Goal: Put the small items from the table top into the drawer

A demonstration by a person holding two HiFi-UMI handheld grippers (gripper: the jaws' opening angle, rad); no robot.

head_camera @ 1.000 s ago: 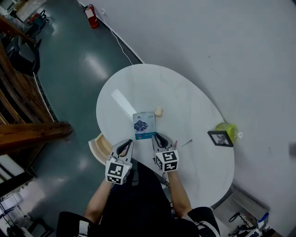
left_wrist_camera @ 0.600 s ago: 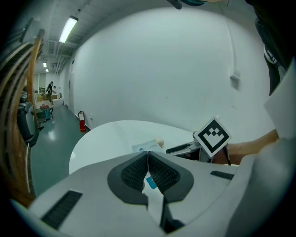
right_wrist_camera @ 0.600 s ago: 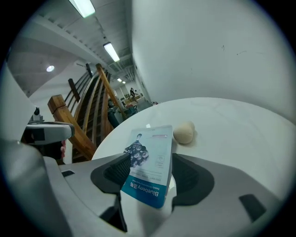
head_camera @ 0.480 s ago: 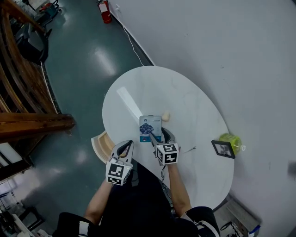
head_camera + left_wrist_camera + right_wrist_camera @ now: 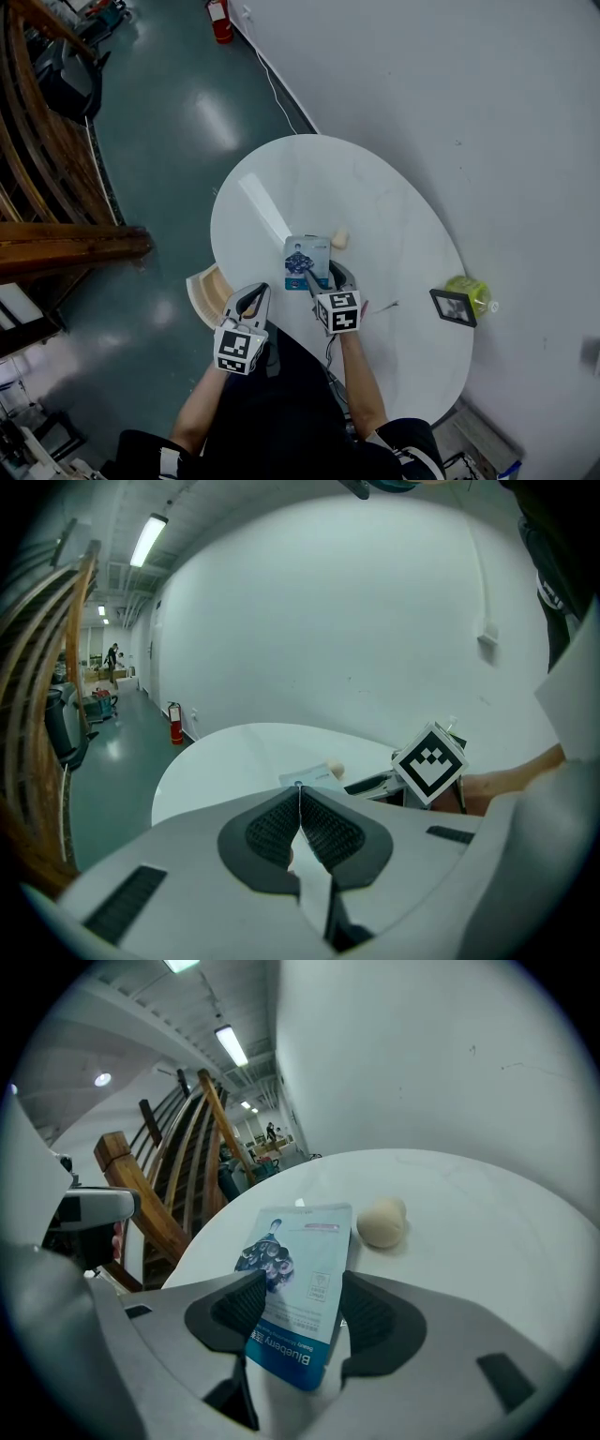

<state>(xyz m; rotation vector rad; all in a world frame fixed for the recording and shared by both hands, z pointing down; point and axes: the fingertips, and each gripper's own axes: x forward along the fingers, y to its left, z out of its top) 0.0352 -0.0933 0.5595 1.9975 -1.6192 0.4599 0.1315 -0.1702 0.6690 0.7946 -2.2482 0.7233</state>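
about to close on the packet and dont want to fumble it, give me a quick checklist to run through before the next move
1. Right gripper jaws apart: ok, they have just been opening.
2. Flat blue-and-white blueberry sachet between the jaws: ok, its near end lies between the pads, which are not pressing on it.
3. Small round beige ball outside the jaws: ok, it sits beyond them, beside the sachet's far corner.
4. Light wooden drawer open: ok, it appears pulled out from the edge of the white oval table.
5. Left gripper free: ok, shut on nothing.
6. Sachet edge raised enough to pinch: cannot tell.
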